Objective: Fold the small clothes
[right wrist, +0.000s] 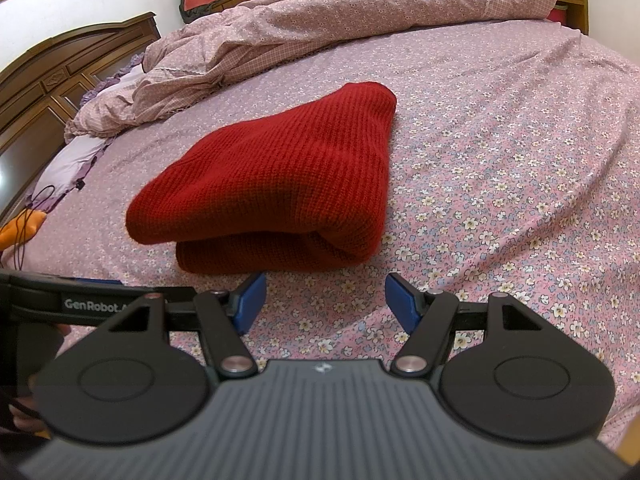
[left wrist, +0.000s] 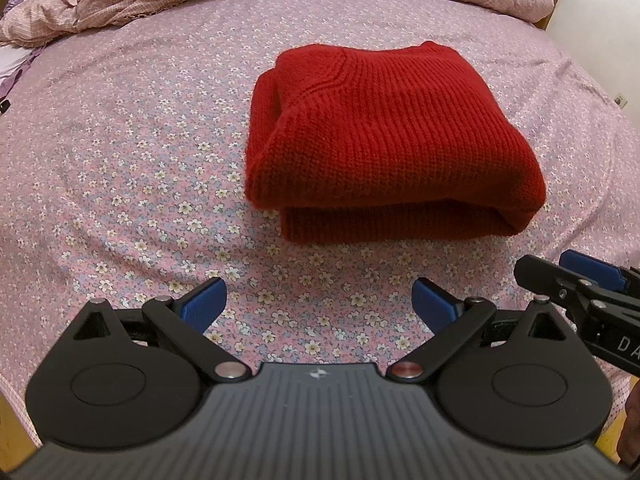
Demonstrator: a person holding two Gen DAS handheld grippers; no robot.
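Plainly folded, the red knitted sweater (left wrist: 384, 136) lies mid-bed on the flowered sheet (left wrist: 120, 168), its underside and inner layers hidden. Near it, the left gripper (left wrist: 319, 306) hangs with jaws spread wide and empty; the right gripper (right wrist: 325, 300) is likewise parted, holding nothing. White lettering on the left gripper's arm reads "GenRobot", then is cut off; the right one's shows only "DA". A rumpled quilt (right wrist: 320, 20) covers the far side, and the wooden headboard (right wrist: 60, 76) runs off left.
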